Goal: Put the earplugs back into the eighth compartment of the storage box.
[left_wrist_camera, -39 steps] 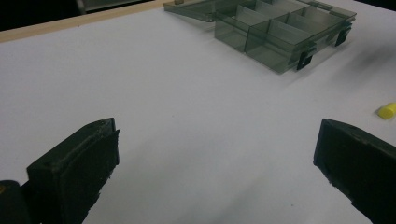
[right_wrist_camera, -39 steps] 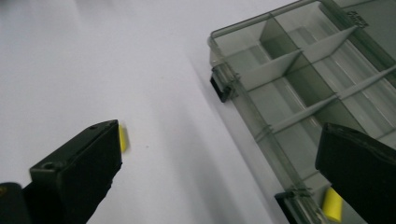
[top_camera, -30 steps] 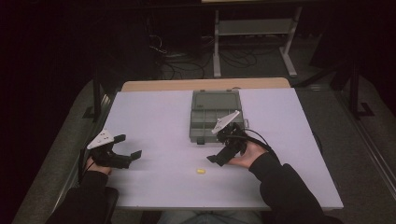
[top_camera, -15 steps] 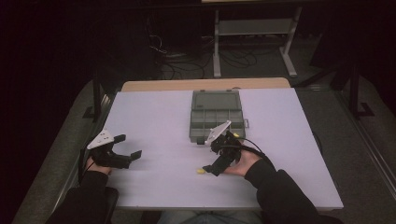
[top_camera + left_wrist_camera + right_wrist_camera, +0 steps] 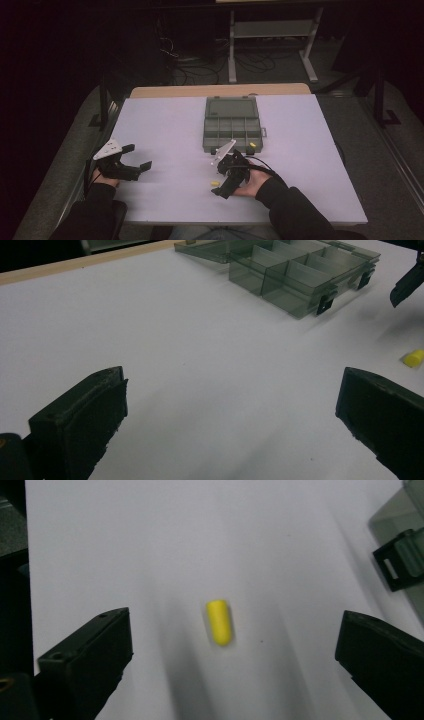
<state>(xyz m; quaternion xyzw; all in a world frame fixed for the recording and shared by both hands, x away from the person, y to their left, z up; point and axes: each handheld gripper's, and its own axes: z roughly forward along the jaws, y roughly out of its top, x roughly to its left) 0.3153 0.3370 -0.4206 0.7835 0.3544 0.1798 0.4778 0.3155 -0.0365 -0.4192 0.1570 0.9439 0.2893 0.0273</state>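
Jaws of my right gripper (image 5: 218,188) stand spread around the yellow capsule (image 5: 219,622) near the worktop's (image 5: 165,125) front edge. My left gripper (image 5: 137,157) gapes too; I read no writing

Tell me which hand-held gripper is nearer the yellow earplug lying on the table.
Right. The right hand-held gripper hovers open just beside the yellow earplug, which lies between its jaws in its own view. The left hand-held gripper sits far off toward the table's left edge.

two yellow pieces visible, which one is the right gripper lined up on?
The loose yellow piece lying on the table, between the right gripper's open jaws. The other yellow piece sits in the organizer box's front-right compartment.
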